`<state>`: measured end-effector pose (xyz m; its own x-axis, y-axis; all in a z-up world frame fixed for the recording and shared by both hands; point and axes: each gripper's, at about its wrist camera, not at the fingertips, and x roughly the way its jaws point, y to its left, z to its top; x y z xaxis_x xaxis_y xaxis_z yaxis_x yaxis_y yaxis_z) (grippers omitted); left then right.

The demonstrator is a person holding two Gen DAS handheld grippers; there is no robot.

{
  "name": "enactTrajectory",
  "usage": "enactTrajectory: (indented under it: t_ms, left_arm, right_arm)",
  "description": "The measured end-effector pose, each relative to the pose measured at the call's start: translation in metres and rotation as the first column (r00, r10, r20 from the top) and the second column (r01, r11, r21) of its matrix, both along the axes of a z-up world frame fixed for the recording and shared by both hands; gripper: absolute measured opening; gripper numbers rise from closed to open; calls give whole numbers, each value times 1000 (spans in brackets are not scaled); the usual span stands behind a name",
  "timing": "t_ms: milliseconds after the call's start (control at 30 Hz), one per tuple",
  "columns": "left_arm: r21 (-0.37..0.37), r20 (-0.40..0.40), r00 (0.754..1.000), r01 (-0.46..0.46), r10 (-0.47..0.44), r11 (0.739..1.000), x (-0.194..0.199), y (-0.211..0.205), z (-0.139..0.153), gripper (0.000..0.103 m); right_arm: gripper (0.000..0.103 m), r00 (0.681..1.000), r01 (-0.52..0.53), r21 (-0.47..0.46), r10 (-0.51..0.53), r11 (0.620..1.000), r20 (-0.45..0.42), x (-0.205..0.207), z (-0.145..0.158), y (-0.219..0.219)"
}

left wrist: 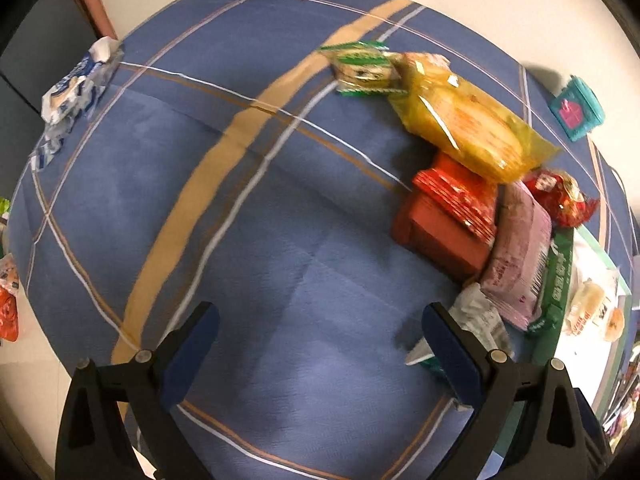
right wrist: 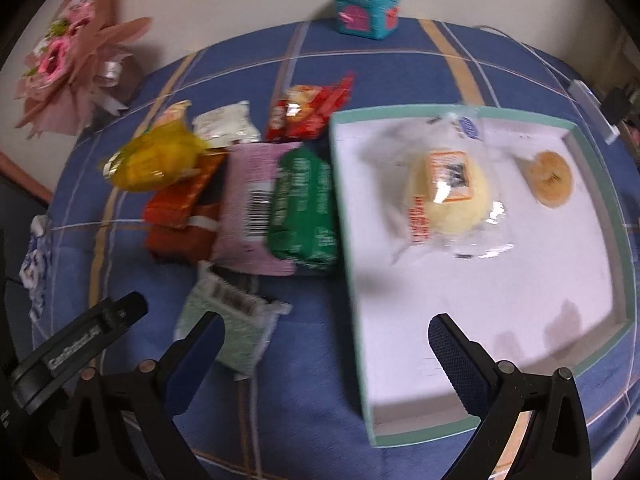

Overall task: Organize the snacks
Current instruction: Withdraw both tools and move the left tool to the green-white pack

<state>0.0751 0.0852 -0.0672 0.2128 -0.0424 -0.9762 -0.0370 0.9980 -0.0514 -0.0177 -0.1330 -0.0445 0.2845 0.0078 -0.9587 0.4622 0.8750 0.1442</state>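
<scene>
A pile of snack packets lies on the blue plaid cloth: a yellow bag (left wrist: 472, 128) (right wrist: 156, 158), red packets (left wrist: 448, 216) (right wrist: 182, 208), a pink pack (left wrist: 518, 256) (right wrist: 256, 208), a green pack (right wrist: 304, 208), and a pale green-white packet (right wrist: 228, 324) (left wrist: 476, 320). A white tray with a green rim (right wrist: 348, 216) holds a wrapped yellow bun (right wrist: 444, 192) and a small round cake (right wrist: 550, 178). My left gripper (left wrist: 320, 344) is open and empty over bare cloth. My right gripper (right wrist: 326, 344) is open and empty over the tray's near left edge.
A teal box (right wrist: 366, 10) (left wrist: 576, 108) stands at the table's far edge. A pink paper bouquet (right wrist: 76, 68) sits at the back left. A blue-white packet (left wrist: 76, 88) lies at the left edge. The left gripper's body (right wrist: 76, 352) shows at lower left.
</scene>
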Motion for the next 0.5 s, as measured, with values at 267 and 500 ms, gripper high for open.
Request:
enactTrajectory:
  t_ms: [267,500]
  left_arm:
    - [-19,2,987,159,-159,987,-4,-37,1,101]
    - [-23,1,963,269,-269,963,-11,-66,-3,101]
  right_arm:
    - [103,995,93,-21,-94,995,-32,-12,-1,-35]
    - [103,981,187,-5,-188,982,-45,-25,-3,-65]
